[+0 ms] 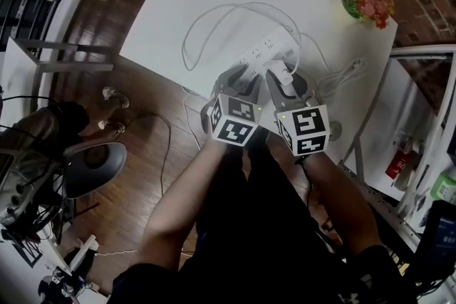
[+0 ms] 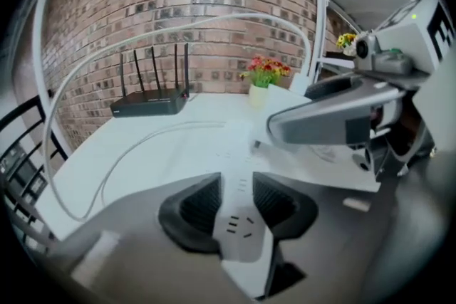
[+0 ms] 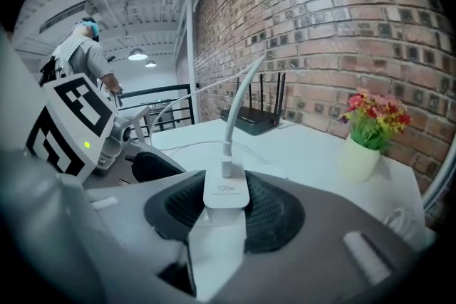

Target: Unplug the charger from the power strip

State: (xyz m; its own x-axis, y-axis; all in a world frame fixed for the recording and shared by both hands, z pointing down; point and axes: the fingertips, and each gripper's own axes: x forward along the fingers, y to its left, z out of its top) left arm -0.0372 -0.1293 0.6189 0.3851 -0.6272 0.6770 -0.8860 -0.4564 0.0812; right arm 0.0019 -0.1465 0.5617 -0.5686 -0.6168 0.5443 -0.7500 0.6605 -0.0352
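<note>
Left tongs (image 2: 237, 197) pinch long white plastic power strip (image 2: 246, 247); right tongs (image 3: 224, 213) pinch white square charger (image 3: 226, 190), seemingly seated in strip. We judge: pull charger straight off strip next.

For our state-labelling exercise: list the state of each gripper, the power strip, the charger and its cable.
left gripper, shut on power strip
right gripper, shut on charger
power strip, held; nearest socket empty
charger, gripped; plugged in or out, cannot tell
cable, plugged into charger
</note>
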